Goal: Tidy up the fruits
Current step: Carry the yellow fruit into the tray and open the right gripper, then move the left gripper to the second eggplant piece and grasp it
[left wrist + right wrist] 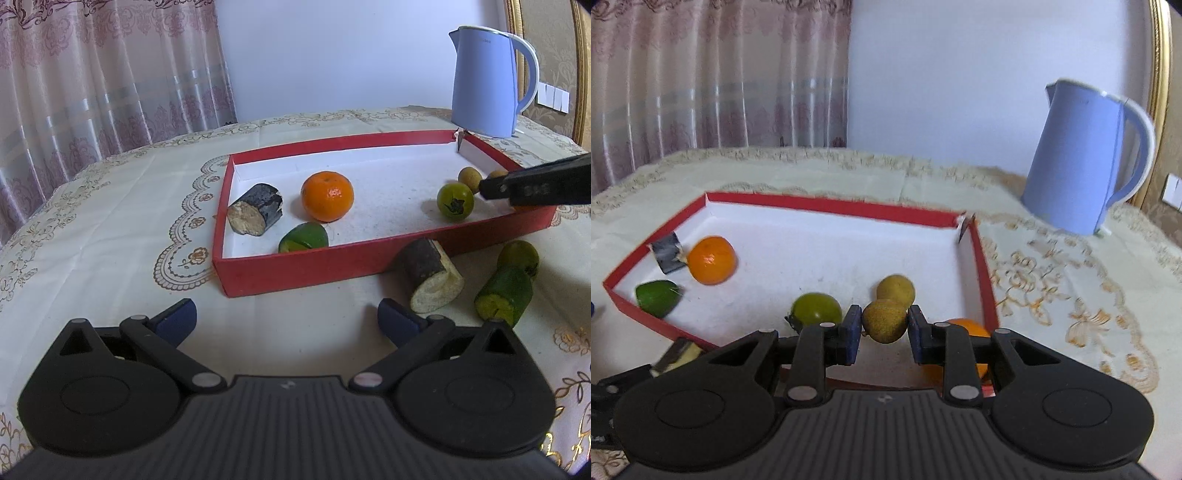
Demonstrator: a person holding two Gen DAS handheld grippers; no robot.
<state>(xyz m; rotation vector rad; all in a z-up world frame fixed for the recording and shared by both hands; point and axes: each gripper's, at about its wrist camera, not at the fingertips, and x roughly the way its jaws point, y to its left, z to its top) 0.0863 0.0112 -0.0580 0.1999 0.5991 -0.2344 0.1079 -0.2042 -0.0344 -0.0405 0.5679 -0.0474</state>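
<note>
Right gripper [884,326], fingers pinching a small yellow-green fruit [885,320] above the red tray [849,207]'s near right corner: lower before release; left gripper [286,319] spread, empty.

Table with embroidered cloth [110,229].
On the cloth: red tray [295,264], blue kettle [484,81], dark cut stem piece [432,275], green cut piece [504,293], round green fruit [517,254].
</note>
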